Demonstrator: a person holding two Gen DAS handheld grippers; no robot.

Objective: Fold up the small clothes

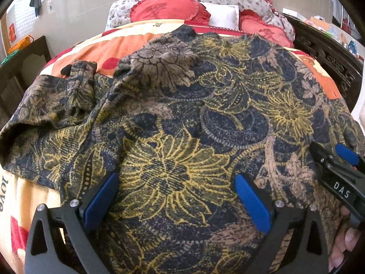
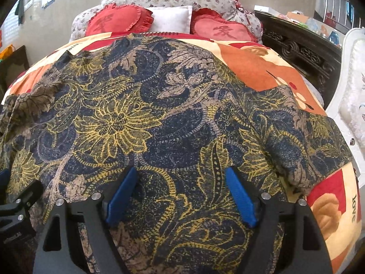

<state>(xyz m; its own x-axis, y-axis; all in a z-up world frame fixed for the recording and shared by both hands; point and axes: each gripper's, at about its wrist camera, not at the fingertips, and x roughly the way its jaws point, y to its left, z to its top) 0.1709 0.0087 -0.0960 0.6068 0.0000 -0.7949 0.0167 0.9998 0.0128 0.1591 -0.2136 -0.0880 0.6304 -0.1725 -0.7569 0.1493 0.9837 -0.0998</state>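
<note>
A dark blue garment (image 1: 182, 118) printed with yellow and tan flowers lies spread over the bed. Its left sleeve (image 1: 75, 86) is crumpled and partly turned over; in the right wrist view the other sleeve (image 2: 308, 141) lies flatter. My left gripper (image 1: 176, 177) stands open low over the near part of the cloth, with only flat fabric between its blue pads. My right gripper (image 2: 181, 170) is open in the same way further right on the garment (image 2: 171, 114). Each gripper shows at the edge of the other's view: the right gripper (image 1: 333, 150) and the left gripper (image 2: 16, 182).
An orange, red and cream blanket (image 2: 255, 68) covers the bed under the garment. Red heart cushions (image 2: 118, 20) and a white pillow (image 2: 171, 19) sit at the head. A dark carved cabinet (image 2: 301, 50) stands on the right. A person's hand (image 1: 346, 239) holds the right gripper.
</note>
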